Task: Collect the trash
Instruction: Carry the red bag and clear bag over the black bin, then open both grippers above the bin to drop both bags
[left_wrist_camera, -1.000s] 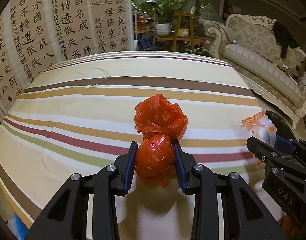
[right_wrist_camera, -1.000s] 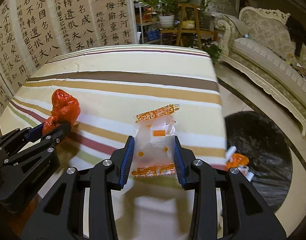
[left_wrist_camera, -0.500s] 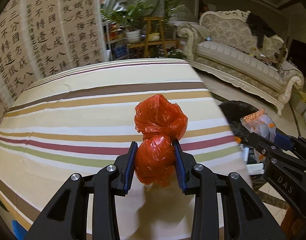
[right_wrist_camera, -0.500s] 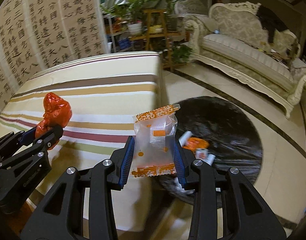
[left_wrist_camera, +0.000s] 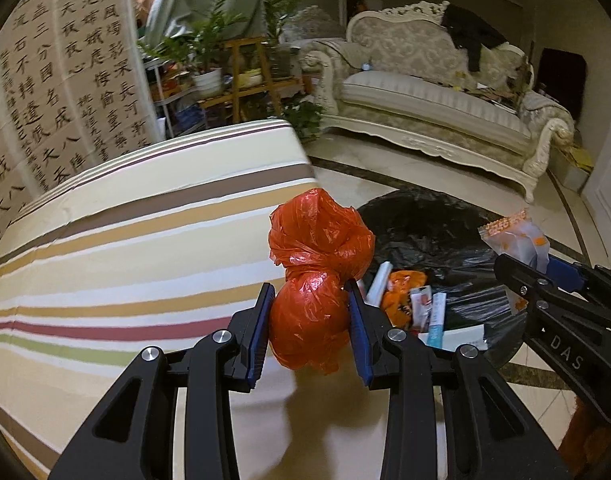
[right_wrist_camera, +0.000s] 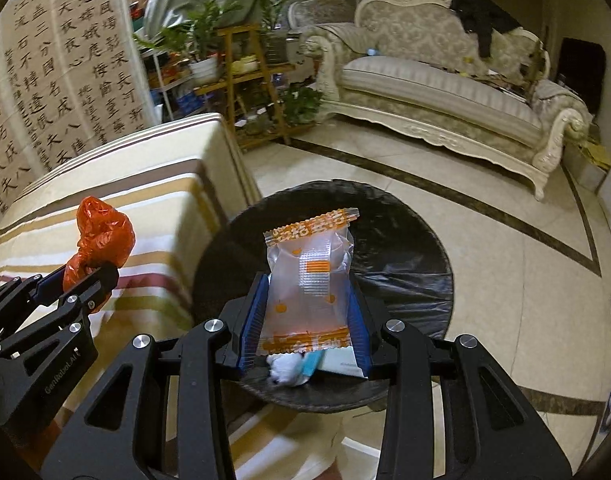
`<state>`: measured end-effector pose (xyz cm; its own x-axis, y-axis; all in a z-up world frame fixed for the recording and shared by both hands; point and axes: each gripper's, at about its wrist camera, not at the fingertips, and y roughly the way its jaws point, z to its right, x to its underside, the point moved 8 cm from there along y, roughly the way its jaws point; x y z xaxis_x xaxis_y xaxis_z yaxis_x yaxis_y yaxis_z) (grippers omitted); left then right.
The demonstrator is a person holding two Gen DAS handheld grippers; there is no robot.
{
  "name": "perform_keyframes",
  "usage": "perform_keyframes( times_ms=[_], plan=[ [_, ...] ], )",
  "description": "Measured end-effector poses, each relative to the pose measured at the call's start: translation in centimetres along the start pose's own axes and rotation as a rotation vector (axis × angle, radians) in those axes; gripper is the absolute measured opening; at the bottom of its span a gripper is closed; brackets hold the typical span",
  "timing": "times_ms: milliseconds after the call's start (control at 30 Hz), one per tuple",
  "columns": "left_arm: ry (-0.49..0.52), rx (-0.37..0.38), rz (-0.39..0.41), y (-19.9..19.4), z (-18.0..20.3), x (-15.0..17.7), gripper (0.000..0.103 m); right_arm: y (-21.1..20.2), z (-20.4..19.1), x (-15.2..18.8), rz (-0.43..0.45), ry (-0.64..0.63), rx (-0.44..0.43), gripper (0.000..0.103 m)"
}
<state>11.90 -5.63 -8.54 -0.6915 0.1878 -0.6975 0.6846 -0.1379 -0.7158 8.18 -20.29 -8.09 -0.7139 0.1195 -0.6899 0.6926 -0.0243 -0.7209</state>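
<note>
Claws both loaded: the left claw (left_wrist_camera: 310,320) is clamped tight on a crumpled red-orange plastic bag (left_wrist_camera: 317,276), held in the air at the edge of the striped-cloth table (left_wrist_camera: 125,240). Over on the right, the right claw (right_wrist_camera: 305,320) pinches a clear plastic snack wrapper with orange print (right_wrist_camera: 309,276), hanging above the round bin lined with a black plastic bag (right_wrist_camera: 405,248) on the tiled floor (right_wrist_camera: 505,280), wrappers already inside.

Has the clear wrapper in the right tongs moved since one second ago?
Yes. The clear wrapper, clamped in the right tongs, has travelled rightward off the striped table and now hangs over the black trash bag on the floor.
</note>
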Motion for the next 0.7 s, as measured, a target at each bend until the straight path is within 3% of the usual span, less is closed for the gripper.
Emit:
perform_keyframes(
  times_ms=[367, 433, 700],
  plan=[
    [0.063, 0.019, -0.008, 2.5, 3.3, -1.5, 0.036, 2.0, 2.7, -0.9, -0.004, 0.049, 0.027, 0.039],
    [0.072, 0.021, -0.015, 2.9, 3.7, -1.5, 0.038, 2.3, 3.0, -0.9, -0.009, 0.058, 0.03, 0.048],
    [0.062, 0.019, -0.011, 3.0, 3.8, -1.8, 0.06, 2.5, 4.3, -0.9, -0.007, 0.084, 0.052, 0.05]
  ],
)
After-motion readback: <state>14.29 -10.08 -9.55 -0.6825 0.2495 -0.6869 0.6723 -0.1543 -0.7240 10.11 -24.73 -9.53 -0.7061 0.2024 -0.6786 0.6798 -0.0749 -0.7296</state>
